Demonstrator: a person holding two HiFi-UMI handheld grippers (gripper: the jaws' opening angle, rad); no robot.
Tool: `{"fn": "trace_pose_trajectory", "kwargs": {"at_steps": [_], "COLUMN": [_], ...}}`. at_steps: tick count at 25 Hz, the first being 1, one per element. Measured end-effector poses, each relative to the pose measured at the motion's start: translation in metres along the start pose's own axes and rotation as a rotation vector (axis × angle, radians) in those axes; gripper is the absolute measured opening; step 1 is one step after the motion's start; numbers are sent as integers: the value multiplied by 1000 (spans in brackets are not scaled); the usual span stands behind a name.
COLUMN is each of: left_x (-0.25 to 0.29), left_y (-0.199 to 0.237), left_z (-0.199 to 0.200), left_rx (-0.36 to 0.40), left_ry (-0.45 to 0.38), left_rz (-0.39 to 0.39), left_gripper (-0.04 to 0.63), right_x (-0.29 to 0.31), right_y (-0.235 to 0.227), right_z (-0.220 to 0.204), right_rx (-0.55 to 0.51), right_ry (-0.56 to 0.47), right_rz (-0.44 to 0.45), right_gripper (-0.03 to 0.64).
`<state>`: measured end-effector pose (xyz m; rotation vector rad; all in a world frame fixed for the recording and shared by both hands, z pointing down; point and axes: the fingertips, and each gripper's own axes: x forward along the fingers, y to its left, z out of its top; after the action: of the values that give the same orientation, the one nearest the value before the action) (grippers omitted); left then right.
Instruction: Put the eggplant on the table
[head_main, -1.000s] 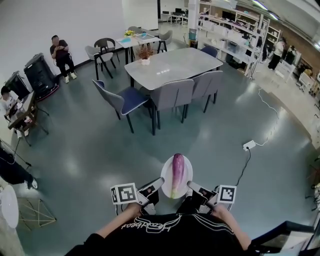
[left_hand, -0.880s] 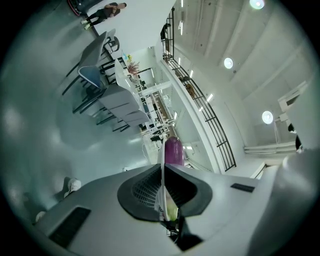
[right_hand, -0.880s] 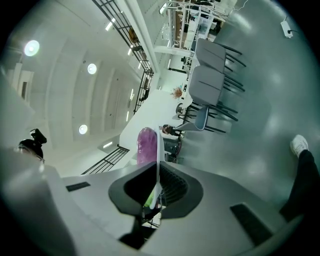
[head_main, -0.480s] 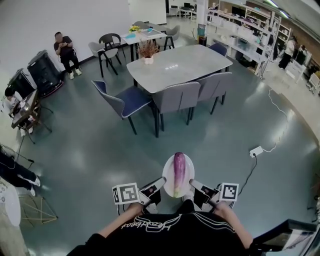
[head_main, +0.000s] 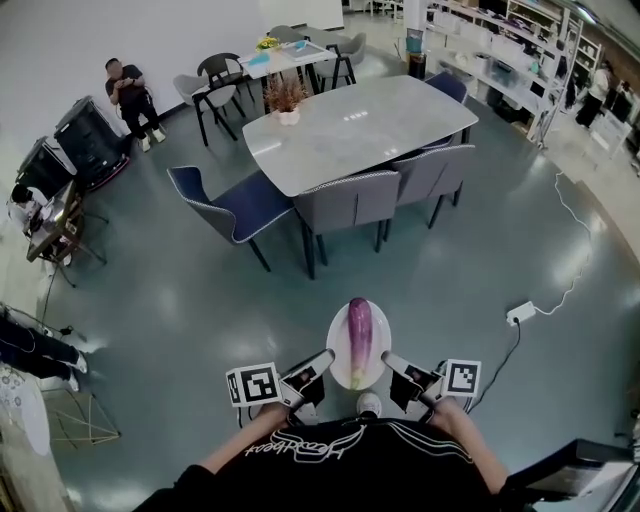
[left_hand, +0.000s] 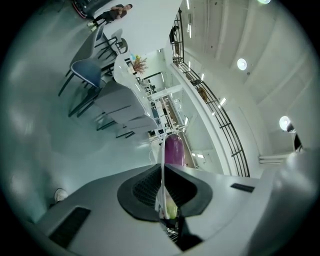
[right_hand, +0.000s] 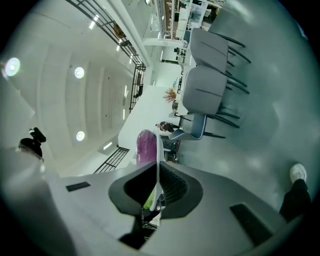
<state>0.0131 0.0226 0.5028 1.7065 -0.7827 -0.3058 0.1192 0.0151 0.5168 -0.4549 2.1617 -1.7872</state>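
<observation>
A purple eggplant (head_main: 359, 339) with a green stem end lies on a white plate (head_main: 338, 345), carried in the air over the floor. My left gripper (head_main: 322, 362) is shut on the plate's left rim and my right gripper (head_main: 391, 363) is shut on its right rim. In the left gripper view the plate (left_hand: 161, 165) shows edge-on between the pads, with the eggplant (left_hand: 173, 150) beyond. The right gripper view shows the plate (right_hand: 158, 160) the same way, with the eggplant (right_hand: 146, 146) beside it. The grey table (head_main: 352, 128) stands ahead, across open floor.
Grey and blue chairs (head_main: 345, 212) line the table's near side. A potted plant (head_main: 287, 99) stands on the table's far left. A power strip (head_main: 521, 313) with cable lies on the floor at right. A seated person (head_main: 128, 97) is at far left, shelving at back right.
The table and chairs have come nearer in the head view. Both grippers still carry the plate with the eggplant between them, in the same grip.
</observation>
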Motion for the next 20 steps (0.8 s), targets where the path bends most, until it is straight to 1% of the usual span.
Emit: {"fn": "trace_pose_trajectory", "kwargs": {"at_steps": [5, 10, 15, 20], "left_x": [82, 134, 158, 160], "left_y": [-14, -22, -29, -26], "left_z": [24, 37, 45, 51], "left_rx": [19, 31, 49, 32], "left_ry": [21, 36, 25, 9], "left_rz": [-3, -14, -26, -32], "left_gripper": [25, 25, 25, 25], "right_x": [-20, -32, -36, -31], "right_y": [-12, -21, -21, -19], "right_z": [80, 132, 158, 164], "right_rx": [-4, -16, -32, -44], "right_ry": [-34, -56, -52, -45], "right_rz": [11, 10, 29, 30], "right_gripper": [18, 18, 18, 18]}}
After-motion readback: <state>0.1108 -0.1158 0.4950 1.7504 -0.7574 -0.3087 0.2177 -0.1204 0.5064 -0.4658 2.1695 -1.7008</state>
